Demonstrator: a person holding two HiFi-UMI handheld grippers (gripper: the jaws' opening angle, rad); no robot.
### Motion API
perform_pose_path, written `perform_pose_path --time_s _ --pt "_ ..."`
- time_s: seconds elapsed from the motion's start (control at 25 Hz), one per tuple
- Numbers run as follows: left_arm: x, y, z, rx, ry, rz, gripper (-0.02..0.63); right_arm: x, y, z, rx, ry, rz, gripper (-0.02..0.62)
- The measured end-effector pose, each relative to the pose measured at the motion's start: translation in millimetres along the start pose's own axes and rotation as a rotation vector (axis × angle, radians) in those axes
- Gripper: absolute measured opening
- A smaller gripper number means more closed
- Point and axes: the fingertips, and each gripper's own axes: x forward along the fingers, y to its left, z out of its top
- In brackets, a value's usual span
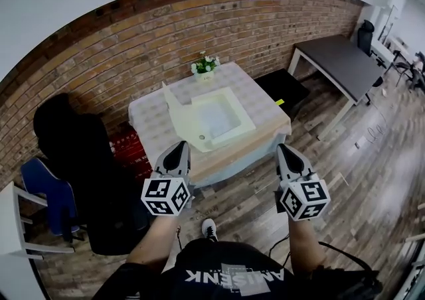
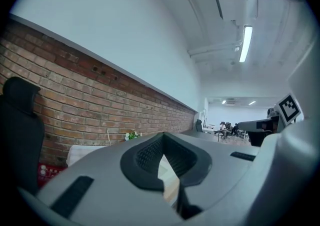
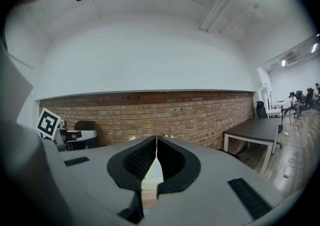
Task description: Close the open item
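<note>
**Figure: Both grippers held short of a table bearing an open box**

Nearest the camera we see the person's dark shirt (image 1: 232, 272). It has white lettering that runs upside down, and we cannot read it with confidence. The left gripper (image 1: 179, 149) and right gripper (image 1: 284, 152) are grey moulded plastic with black ribbed pads. Each carries a cube of black-and-white square markers. In each gripper view the jaws stand closed tip to tip, with nothing between them. Both grippers hang over a wood-plank floor (image 1: 358, 179), well apart from the table.

The table (image 1: 149, 116) is square, draped in a pale checked cloth, with a bare wooden strip along its near edge. The open box (image 1: 229, 135) lies on its middle. It is white and shallow, and a flap stands up at its left side. A small pot of white flowers (image 1: 204, 65) stands at the table's far edge.

A red crate (image 1: 129, 149) sits low beside the table on the left. A black office chair (image 1: 73, 146) and a blue chair (image 1: 46, 192) stand further left. A dark rectangular table (image 1: 345, 63) stands to the right. A red brick wall (image 1: 166, 26) closes the scene.
</note>
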Motion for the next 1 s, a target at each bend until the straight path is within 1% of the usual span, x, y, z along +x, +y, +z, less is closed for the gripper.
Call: perform_pose_path --time_s 0.2,0.6,0.76,1.0 --pt "23.2 36.5 6.8 0.009 -0.009 0.01 0.012 43.5 5.3 -0.6 -0.005 0.021 -0.001 0.043" --pt "63.1 95.0 7.1 -0.014 -0.016 0.018 0.014 115.6 19.6 5.7 -0.039 0.047 -0.013 0.043" --pt "71.0 108.7 1.4 -0.032 -0.014 0.026 0.014 136.3 22.7 5.4 -0.055 0.063 -0.006 0.043" --pt "80.9 120.2 -1.8 -0.016 -0.009 0.054 0.014 168.6 14.7 8.3 -0.06 0.059 0.022 0.043"
